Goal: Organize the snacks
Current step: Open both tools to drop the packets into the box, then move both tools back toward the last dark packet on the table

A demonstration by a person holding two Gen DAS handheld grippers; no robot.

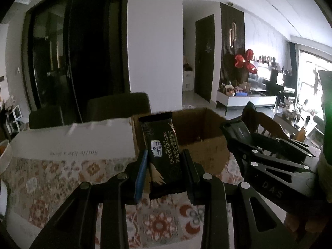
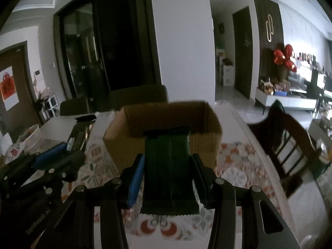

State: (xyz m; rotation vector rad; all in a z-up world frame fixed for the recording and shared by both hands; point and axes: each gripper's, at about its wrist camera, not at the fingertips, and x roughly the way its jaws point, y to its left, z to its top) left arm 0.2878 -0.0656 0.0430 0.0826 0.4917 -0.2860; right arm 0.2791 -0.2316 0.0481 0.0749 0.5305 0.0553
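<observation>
Leftmost, in the right wrist view, a pale round bowl (image 2: 31, 133) sits at the far-left end of the table, whose floral patterned tablecloth (image 1: 51, 178) covers its top. Next along, the left gripper (image 1: 165, 166) clamps a black cheese cracker packet (image 1: 161, 155) between its blue-padded finger and its black finger, the packet standing upright with its printed face to the camera — its upper end rises in front of the open brown cardboard box (image 1: 207, 145). That box stands on the tablecloth just beyond both grippers, flaps open; what lies inside is too dark to tell. Right of the left gripper, the right gripper (image 2: 169, 170) pinches a dark green snack packet (image 2: 169, 172), seam side up, its crimped lower edge hanging toward the camera and its top edge reaching the box's near wall. Further right, a dark wooden slatted chair (image 2: 290, 143) stands beside the table edge, apart from the box.
</observation>
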